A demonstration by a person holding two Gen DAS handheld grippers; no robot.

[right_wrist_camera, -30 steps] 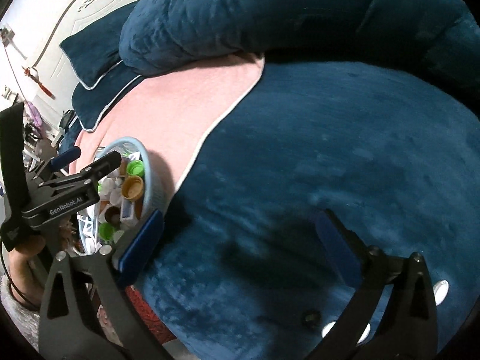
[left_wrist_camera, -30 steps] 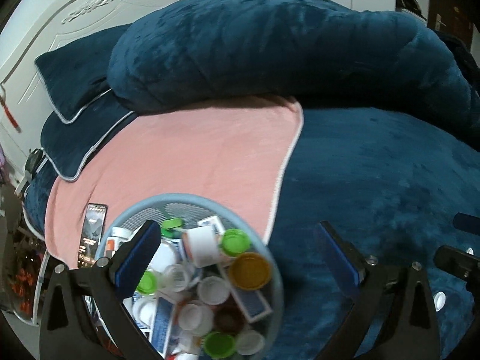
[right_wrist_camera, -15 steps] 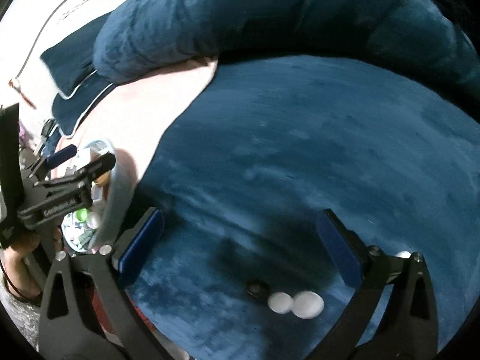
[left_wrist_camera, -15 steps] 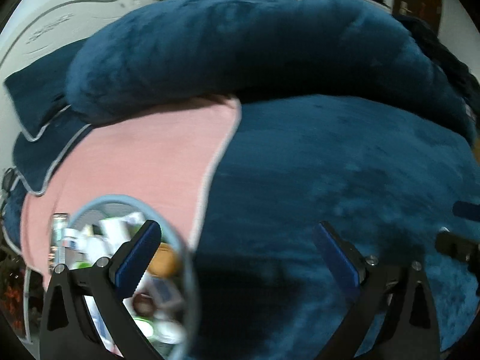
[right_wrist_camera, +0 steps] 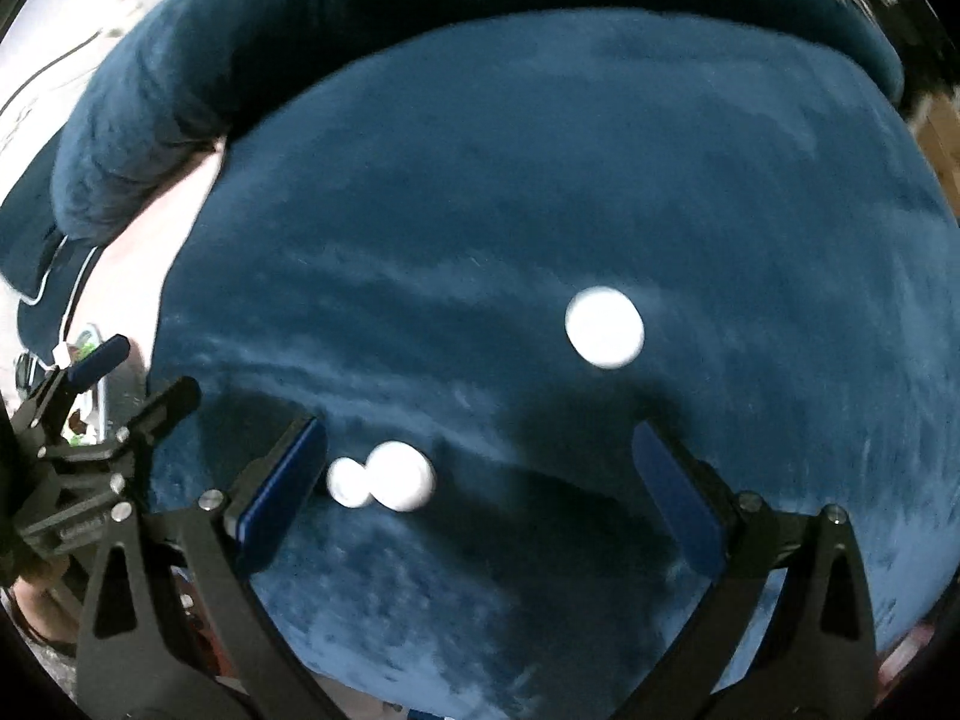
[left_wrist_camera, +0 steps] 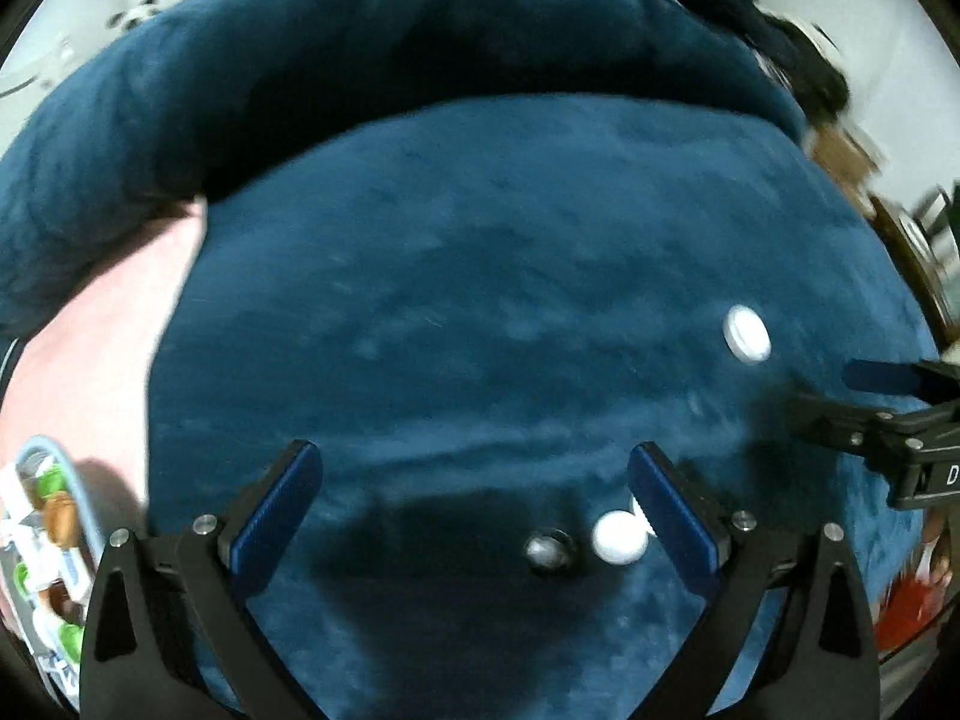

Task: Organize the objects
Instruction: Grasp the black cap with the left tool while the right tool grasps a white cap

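Left gripper [left_wrist_camera: 474,495]: I see its jaws spread wide and empty above the blue bed cover [left_wrist_camera: 480,300].
Right gripper [right_wrist_camera: 477,480]: also wide apart, holding nothing.
Dark cap [left_wrist_camera: 549,549]: on the cover, between my left gripper's fingers.
White caps: one [left_wrist_camera: 620,536] just beside the dark cap; another [left_wrist_camera: 747,335] well apart from it.
Basket [left_wrist_camera: 78,498]: far from the dark cap, on the pink blanket [left_wrist_camera: 90,360].

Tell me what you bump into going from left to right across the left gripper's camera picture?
Basket of bottles → pink blanket → dark round cap → white cap → lone white cap → right gripper, all over the blue bedspread.
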